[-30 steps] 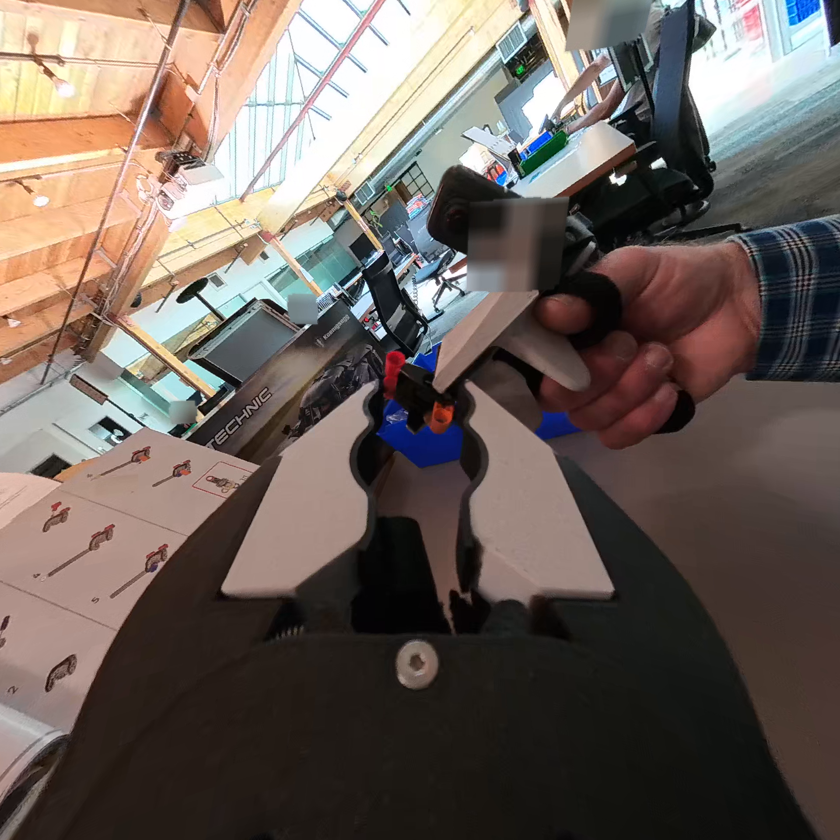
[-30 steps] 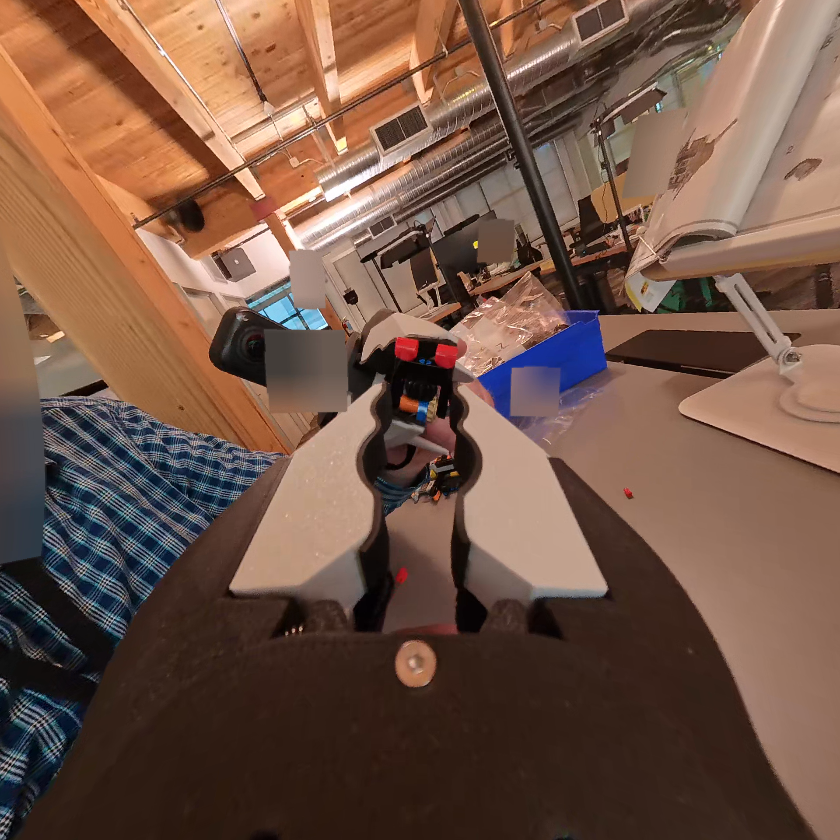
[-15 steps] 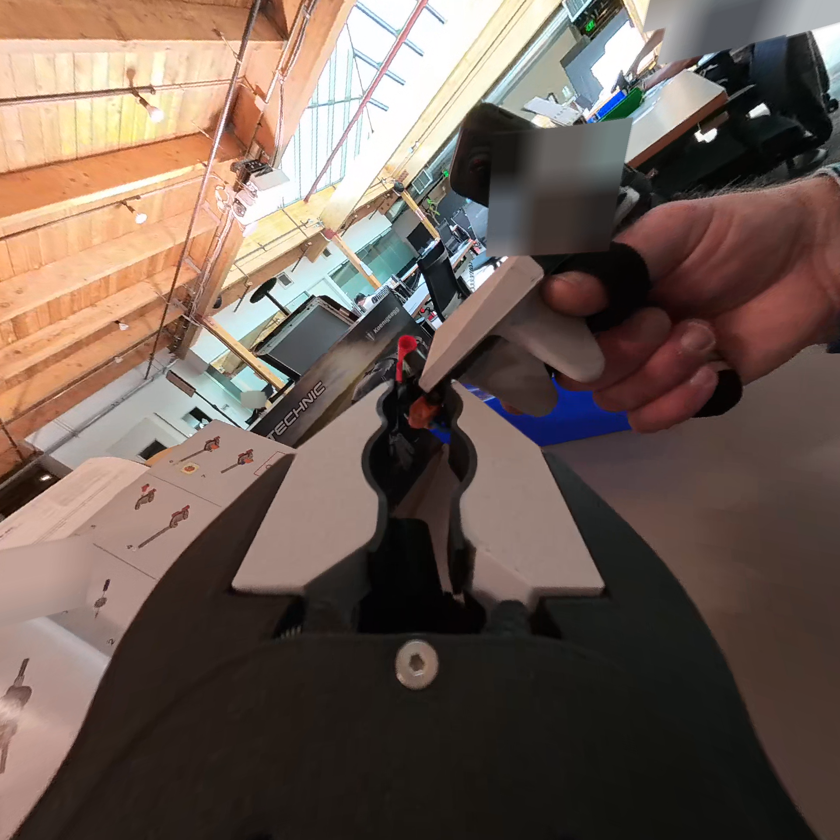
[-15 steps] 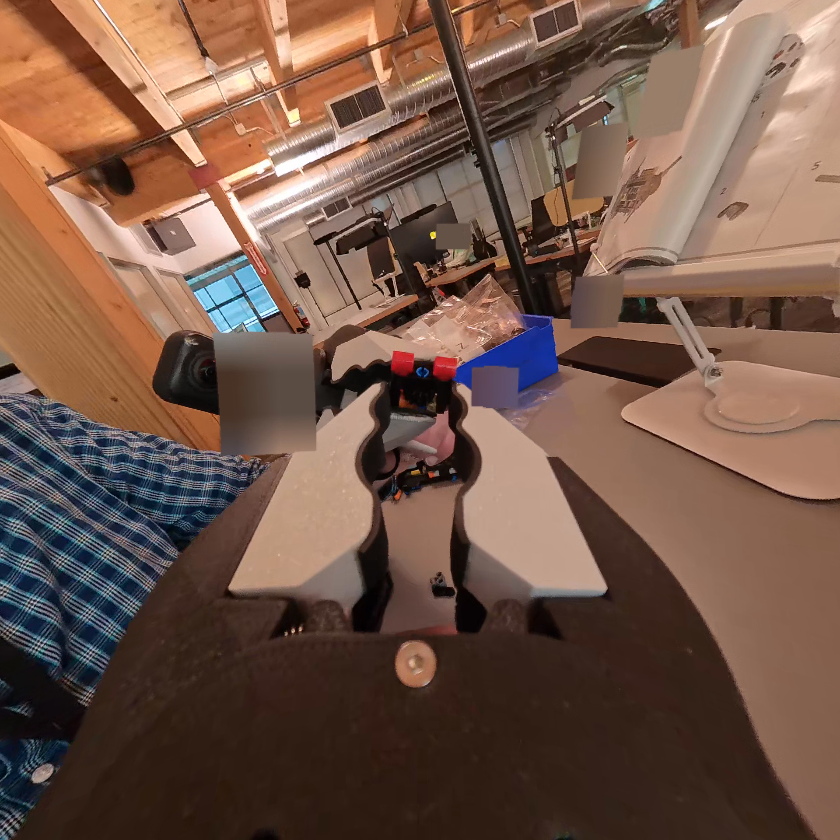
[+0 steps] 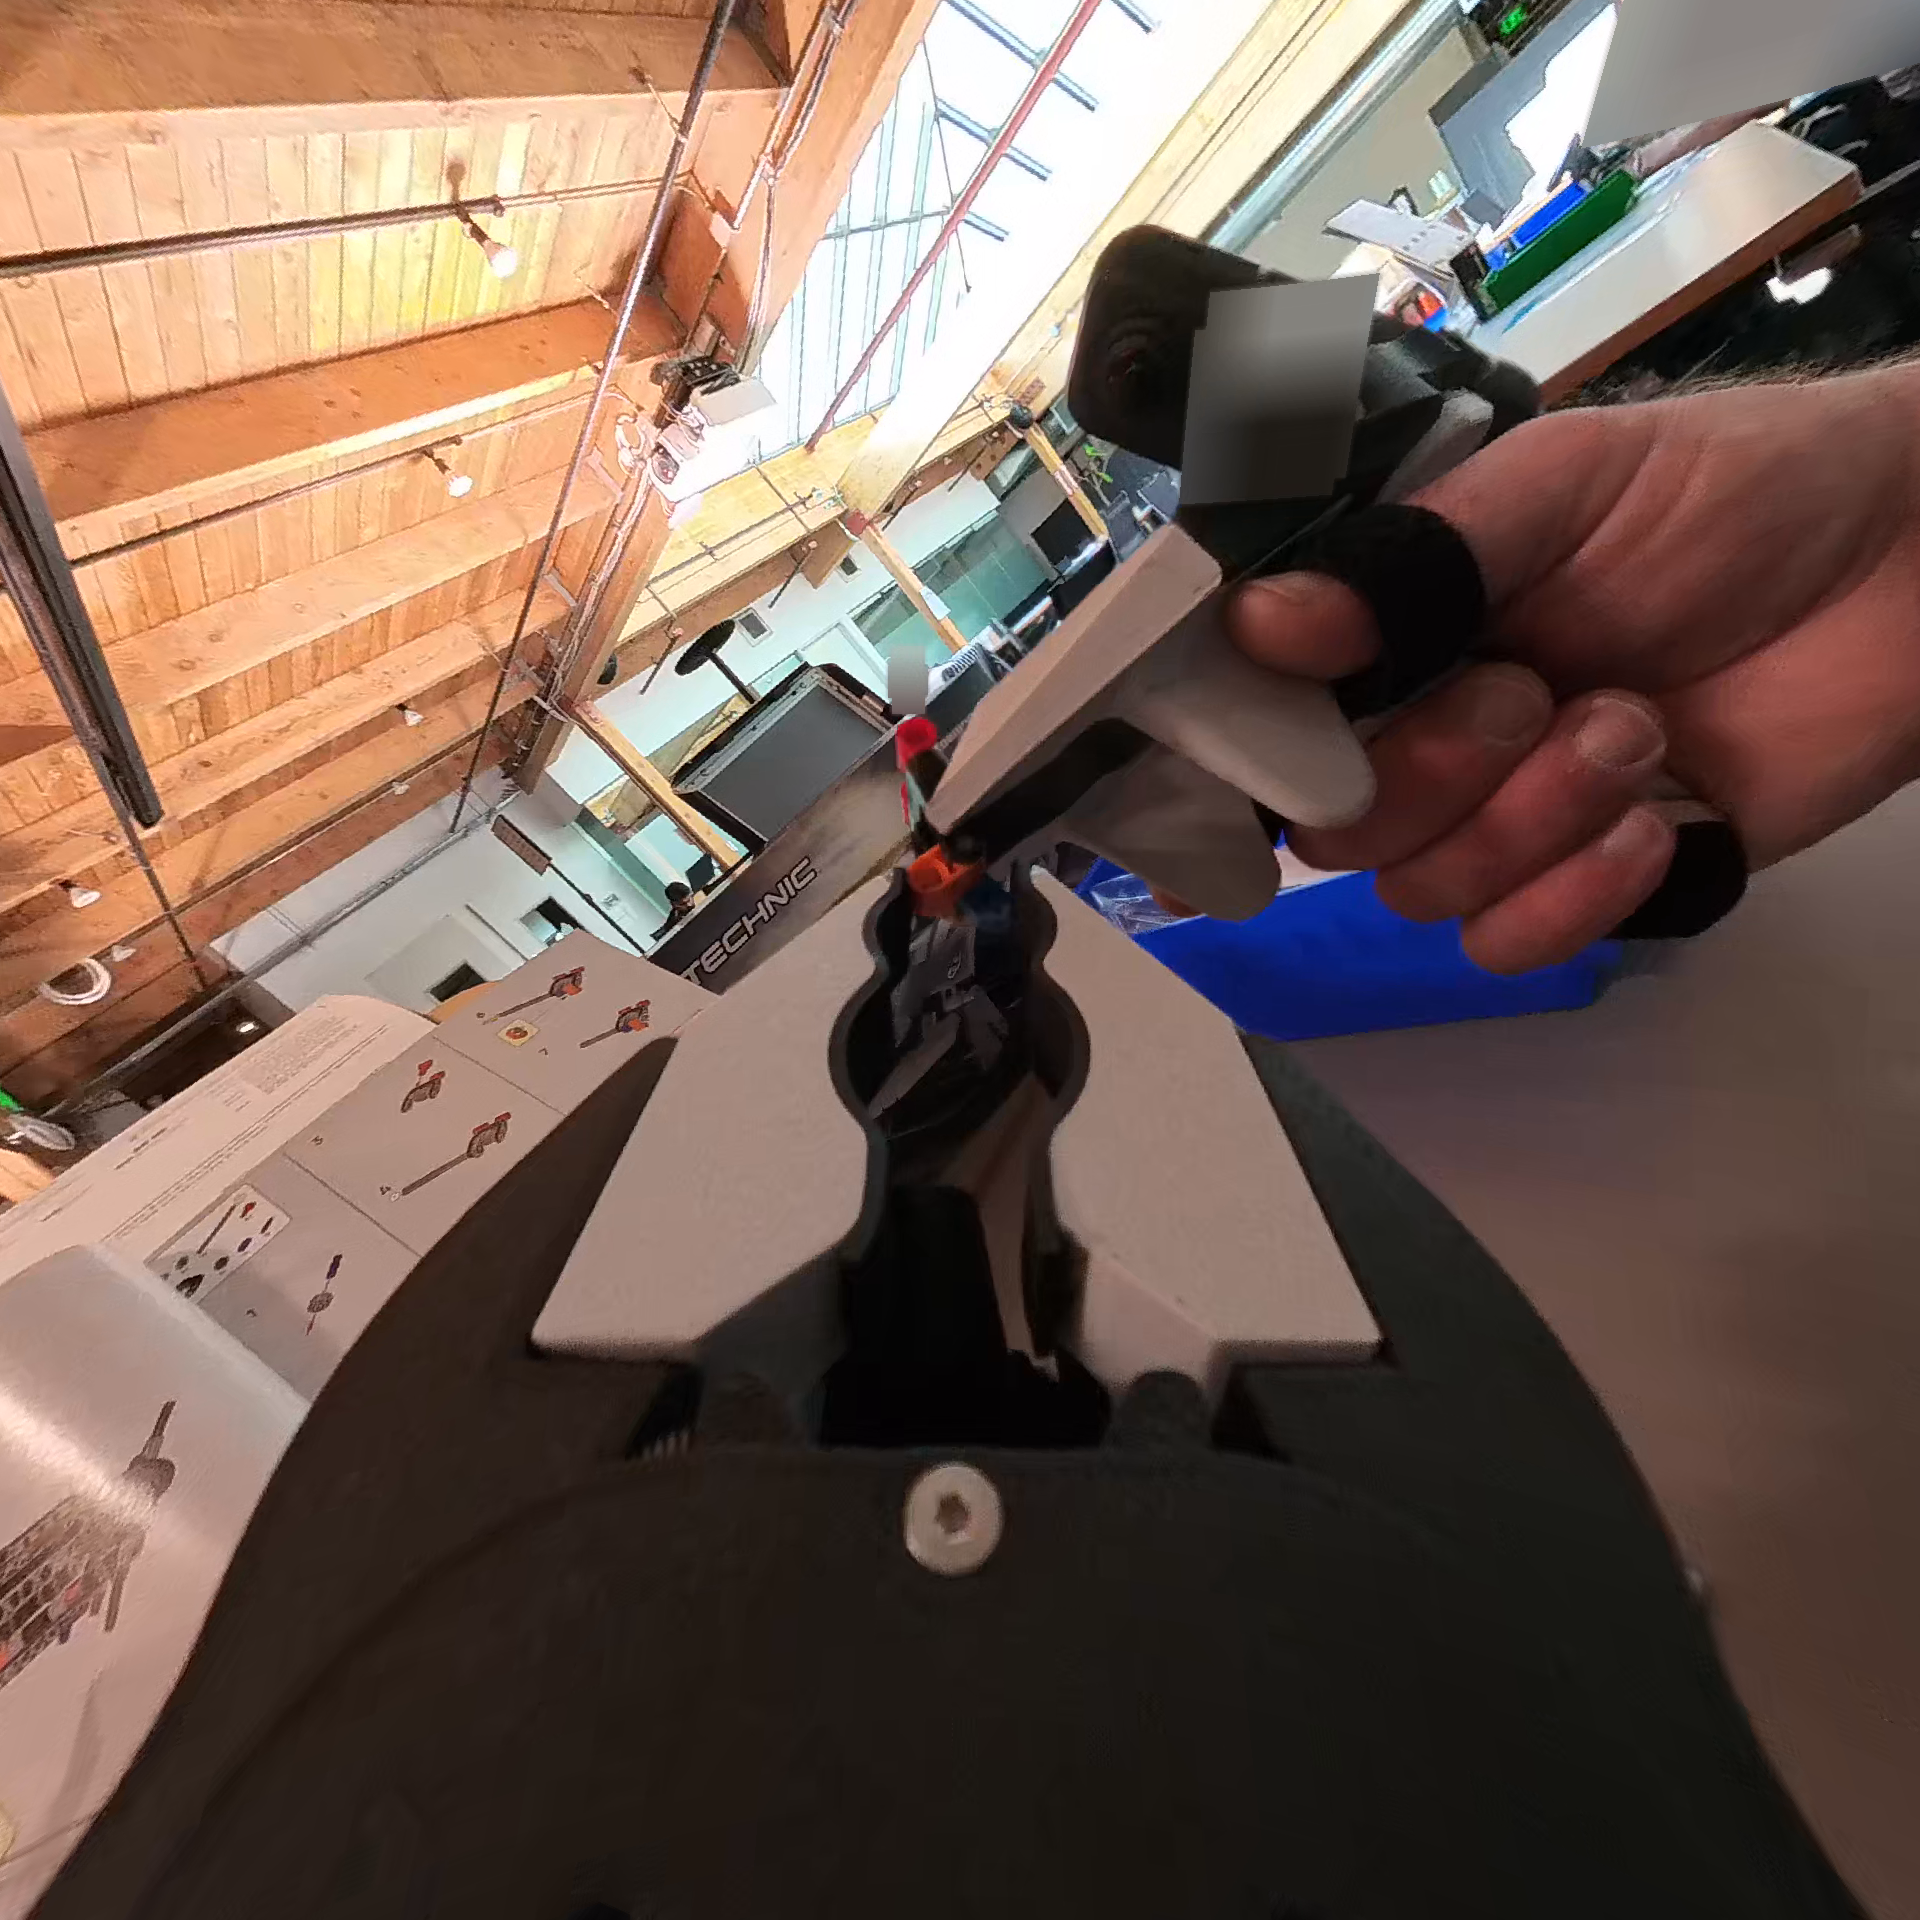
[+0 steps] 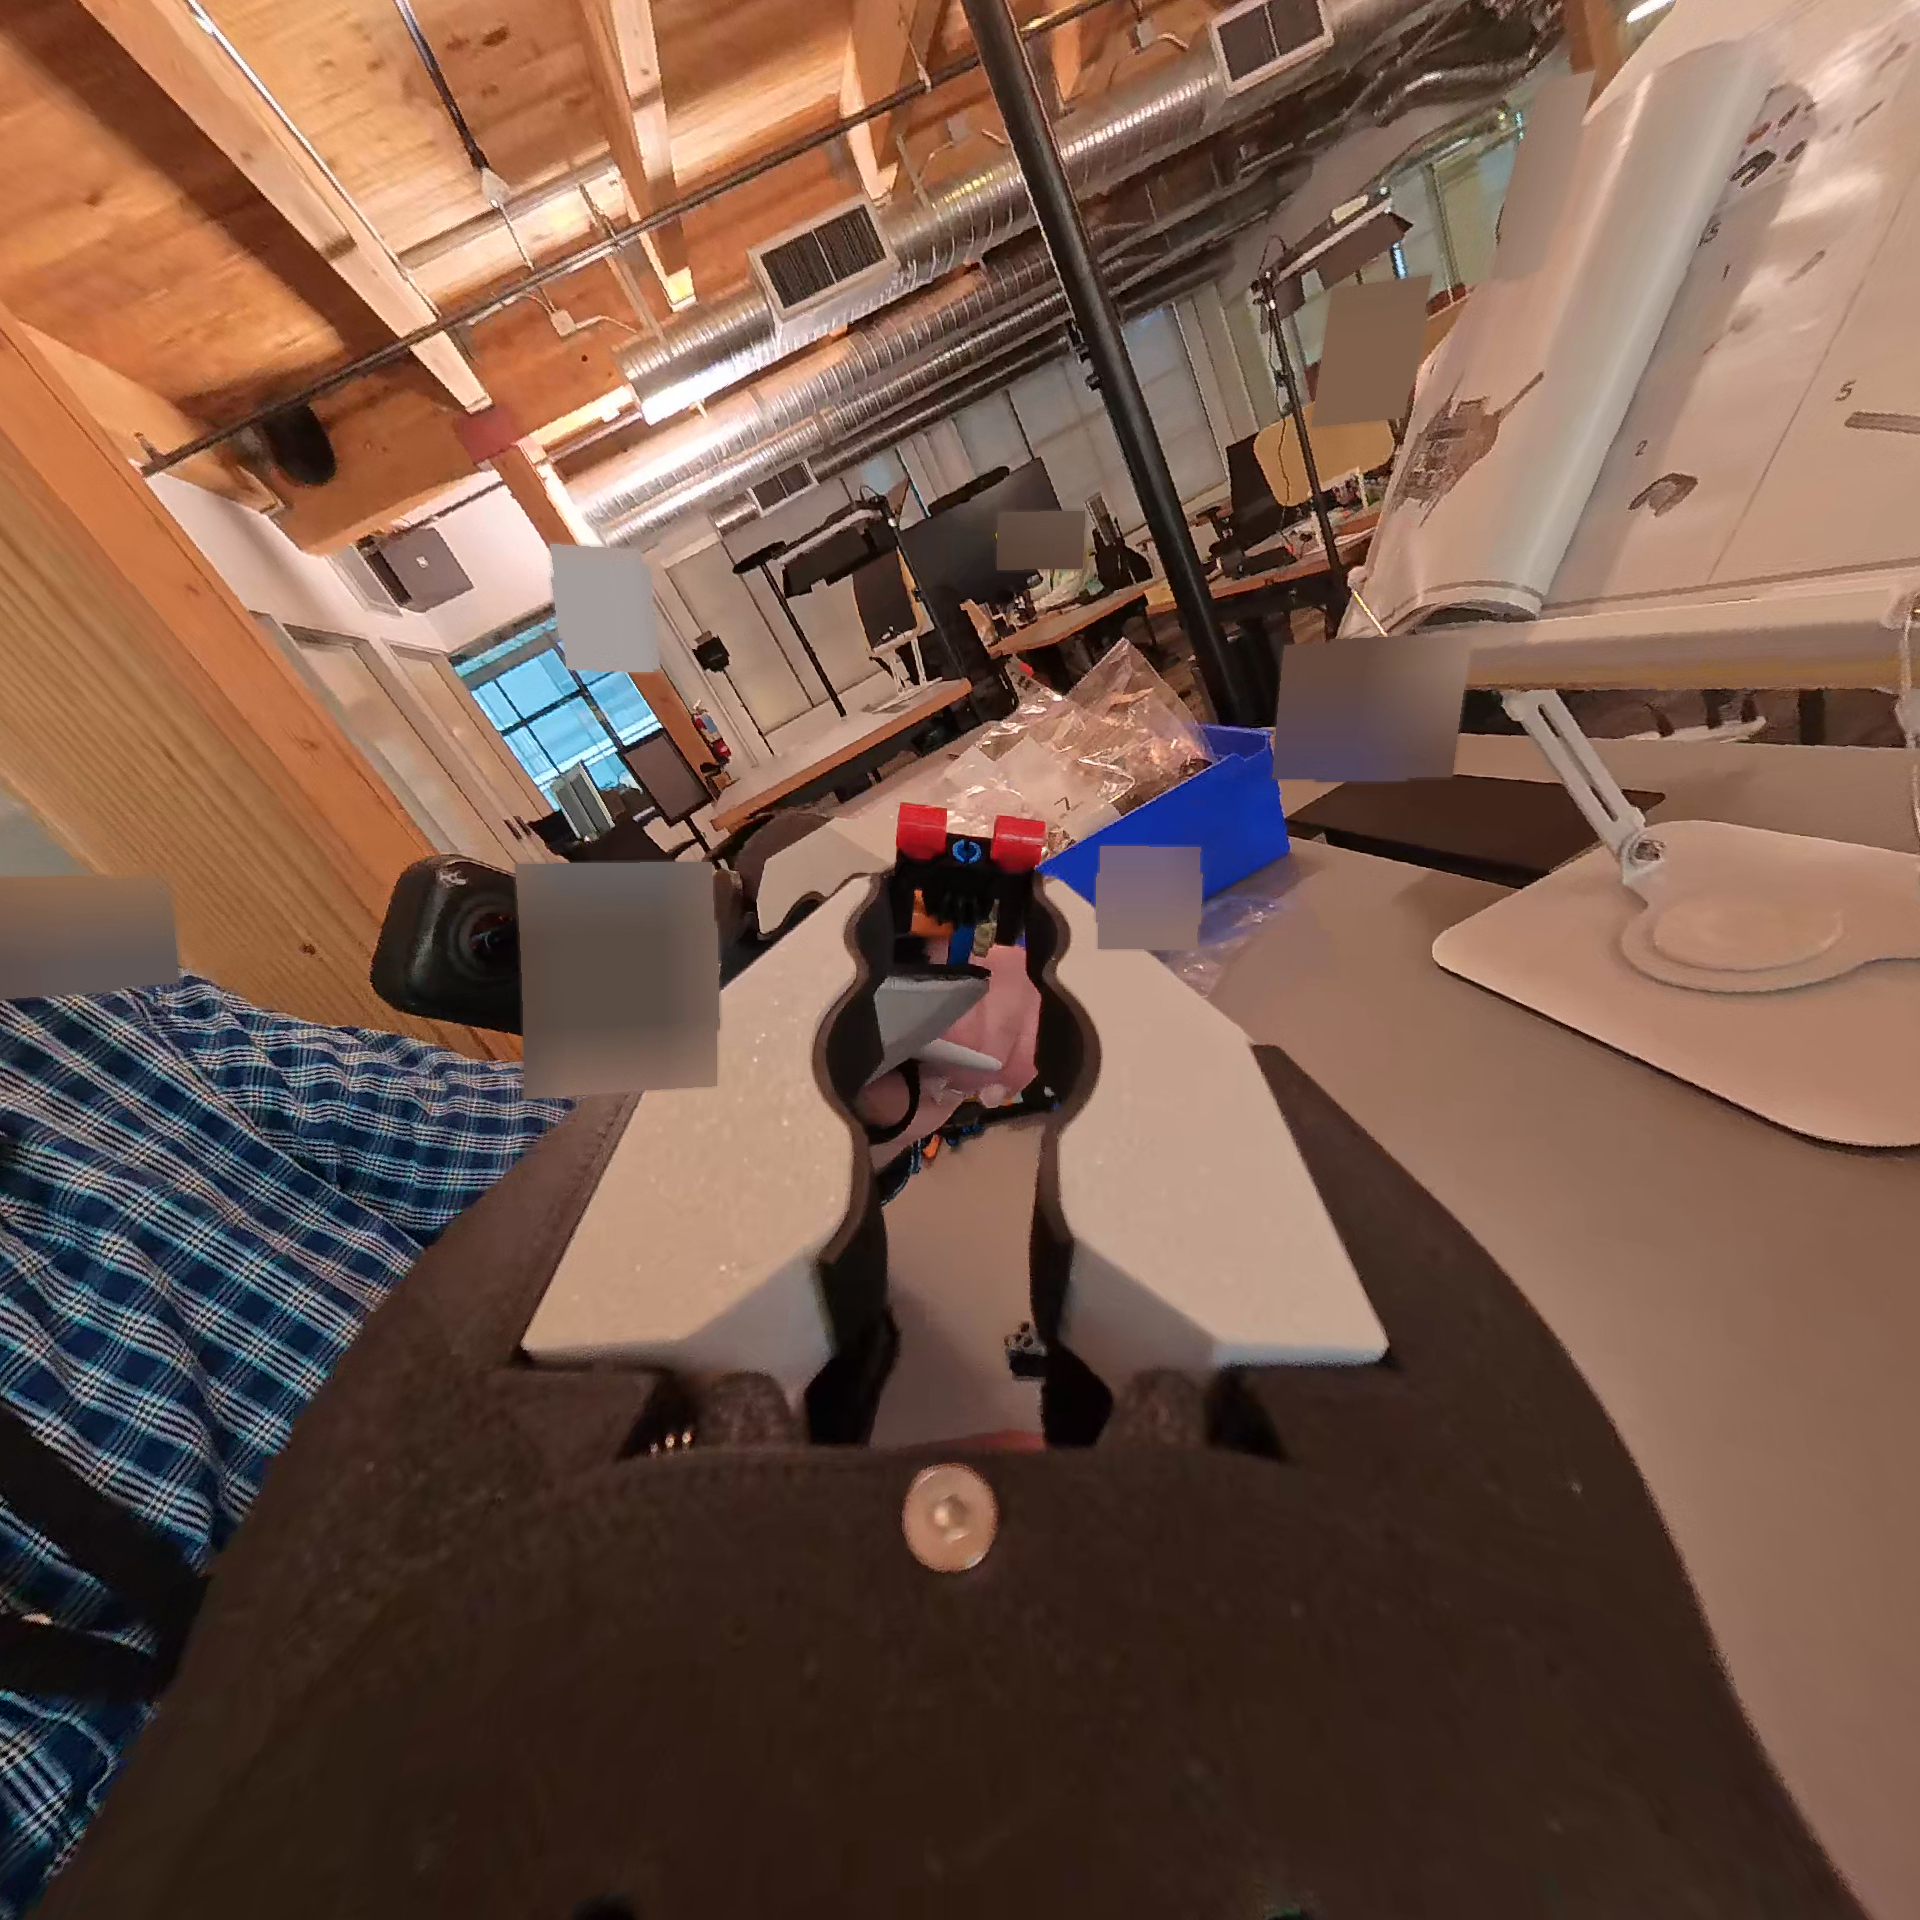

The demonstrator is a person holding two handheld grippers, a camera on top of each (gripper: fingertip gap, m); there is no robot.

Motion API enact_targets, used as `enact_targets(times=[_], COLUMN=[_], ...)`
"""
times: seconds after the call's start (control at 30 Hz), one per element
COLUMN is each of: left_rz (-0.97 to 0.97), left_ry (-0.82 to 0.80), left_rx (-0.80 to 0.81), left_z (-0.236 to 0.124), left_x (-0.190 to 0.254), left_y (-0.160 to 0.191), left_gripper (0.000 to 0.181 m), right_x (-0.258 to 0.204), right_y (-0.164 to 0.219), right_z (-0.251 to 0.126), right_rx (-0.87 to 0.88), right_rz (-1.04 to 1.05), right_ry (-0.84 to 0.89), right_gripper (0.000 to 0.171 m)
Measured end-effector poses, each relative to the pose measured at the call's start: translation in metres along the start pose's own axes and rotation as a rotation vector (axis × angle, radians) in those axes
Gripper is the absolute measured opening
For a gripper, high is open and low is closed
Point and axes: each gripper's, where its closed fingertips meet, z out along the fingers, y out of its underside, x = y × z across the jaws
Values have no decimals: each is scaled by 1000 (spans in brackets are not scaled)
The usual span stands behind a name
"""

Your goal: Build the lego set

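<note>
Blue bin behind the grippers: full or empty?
Not empty: the blue bin holds crumpled clear plastic bags heaped above its rim.

White block lettering ran along the dark cardboard box (image 5: 764,899) just beyond the left tongs (image 5: 961,914). Small step numerals sat on the open white paper instruction booklet (image 5: 343,1122) to their left. A printed digit marked the clear plastic bag (image 6: 1081,748) just past the right tongs (image 6: 961,904). Wording not quoted.
</note>
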Motion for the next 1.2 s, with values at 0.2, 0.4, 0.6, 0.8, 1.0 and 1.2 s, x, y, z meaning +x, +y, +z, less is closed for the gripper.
enact_targets(times=[0.2,0.4,0.6,0.8,1.0,1.2], left_rz=[-28,-95,-143,-213,-205,-186], left_ry=[-103,-174,-124,-106,-38,-47], left_rx=[8,4,17,0,-14,-5], left_z=[0,1,2,3,6,6], left_x=[-7,-12,-6,-12,-5,-7], left_y=[0,6,9,17,13,8], left_gripper=[18,17,23,29,29,29], right_x=[0,7,11,16,18,18], right_y=[-5,-9,-8,-16,-17,-17], right_z=[5,9,8,4,4,8], right_rx=[-12,33,1,-43,-100,-135], right_rz=[-19,-27,-57,-66,-67,-90], right_ry=[32,88,120,121,105,112], right_gripper=[22,22,22,22,21,22])
